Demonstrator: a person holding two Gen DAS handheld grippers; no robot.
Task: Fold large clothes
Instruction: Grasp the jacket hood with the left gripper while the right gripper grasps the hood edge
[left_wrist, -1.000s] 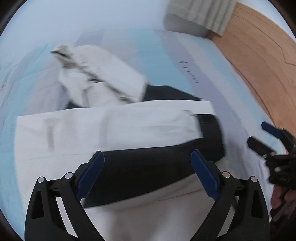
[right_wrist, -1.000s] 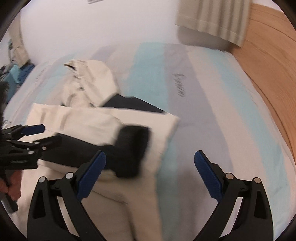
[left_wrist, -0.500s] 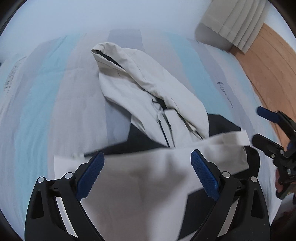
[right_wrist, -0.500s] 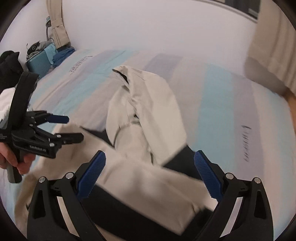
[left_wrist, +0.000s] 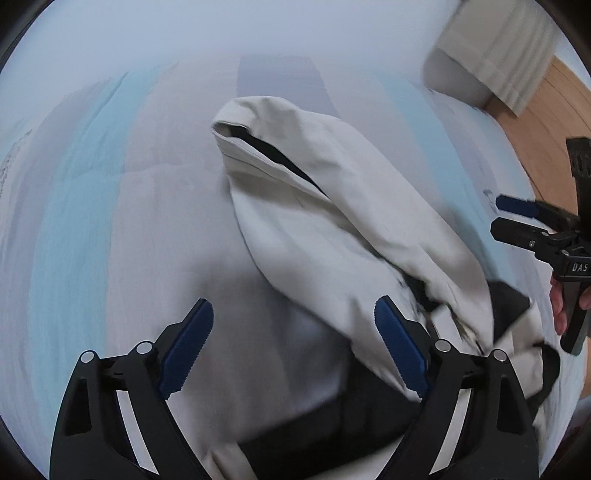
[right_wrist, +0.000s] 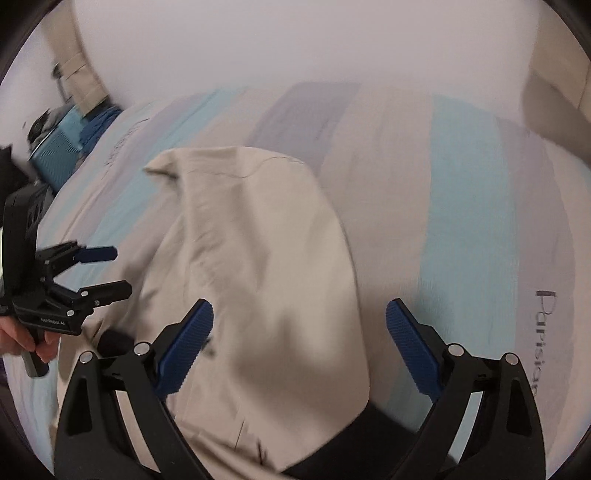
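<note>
Left gripper (left_wrist: 293, 350): jaws wide, nothing clamped; they have just been closing a little, and between the blue pads (left_wrist: 186, 350) lie only bedsheet and the hem of the jacket below them, not pinched. Its right pad overlaps the jacket's edge in view; contact cannot be told.

Right gripper (right_wrist: 299, 350): jaws wide, gripping nothing. The jacket lies under and between its fingers (right_wrist: 412, 350); whether the pads touch the cloth cannot be told, since the picture is blurred.

Jacket (left_wrist: 332, 236): cream with dark lining, lying on the bed (left_wrist: 92, 229). The hood end points toward the wall (left_wrist: 258, 29), its opening showing a dark strip inside. The body end, nearer the cameras, shows black lining at the bottom of both views. In the right wrist view the hood (right_wrist: 251, 221) reads as a smooth rounded hump, cloth rumpled on its left flank.

Relative to the jacket: the left gripper is at its left side, seen in the right wrist view (right_wrist: 99, 273) with a hand (right_wrist: 26, 336) around the handle. The right gripper is at its right side, seen in the left wrist view (left_wrist: 517, 221), fingers just visible on its handle.

Bed: sheet striped pale blue, grey and white, with dark lettering (right_wrist: 545, 339) right of the jacket. Beyond it, past the bed's right edge, wooden floor (left_wrist: 554, 122) and a curtain hem (left_wrist: 498, 48). Left of the jacket, off the bed's far corner, a blue box (right_wrist: 59, 155).
</note>
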